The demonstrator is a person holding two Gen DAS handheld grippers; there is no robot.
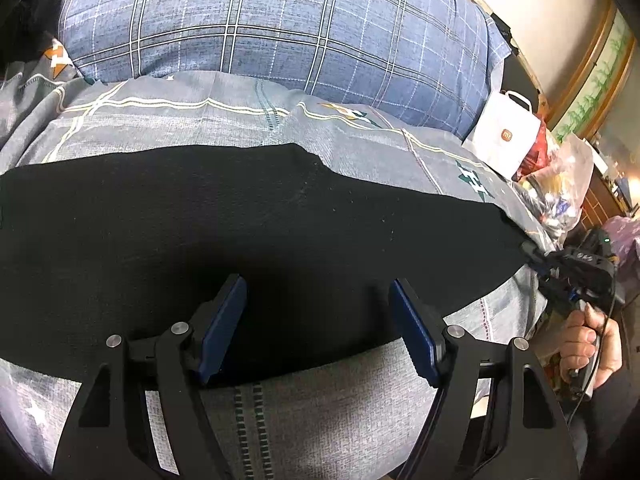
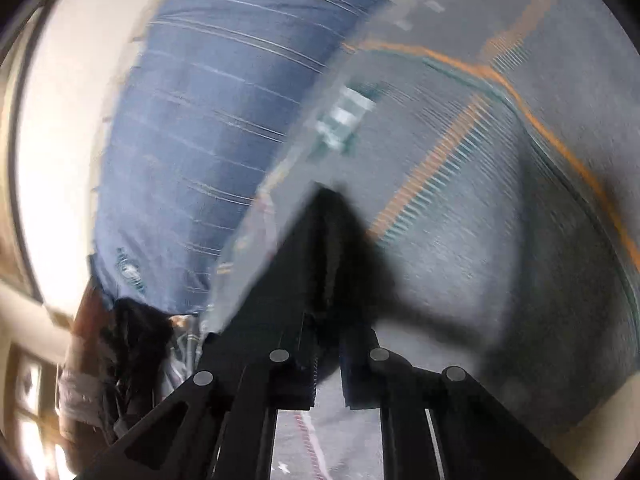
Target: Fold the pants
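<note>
Beside a plaid pillow [image 1: 280, 28] and white bag [image 1: 502, 136], left tool [image 1: 316, 328] wide open, right tool [image 2: 326, 356] pinching black pants [image 1: 240, 232].

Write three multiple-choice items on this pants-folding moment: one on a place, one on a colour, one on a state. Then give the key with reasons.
1. Where do the pants lie?
A. On the grey patterned bedspread
B. On a wooden floor
C. Inside the white bag

2. What colour are the pads of the left tongs?
A. Red
B. Blue
C. White

3. How do the right tongs stand?
A. Wide open above the bedspread
B. Out of view
C. Closed on black cloth

Key: 1 A, the pants spread flat over the bedspread, in front of the blue plaid pillow, with the white bag off to the side. 2 B, the pads of the open left tongs show dark blue. 3 C, the right tongs pinch a fold of the pants between their fingers.
</note>
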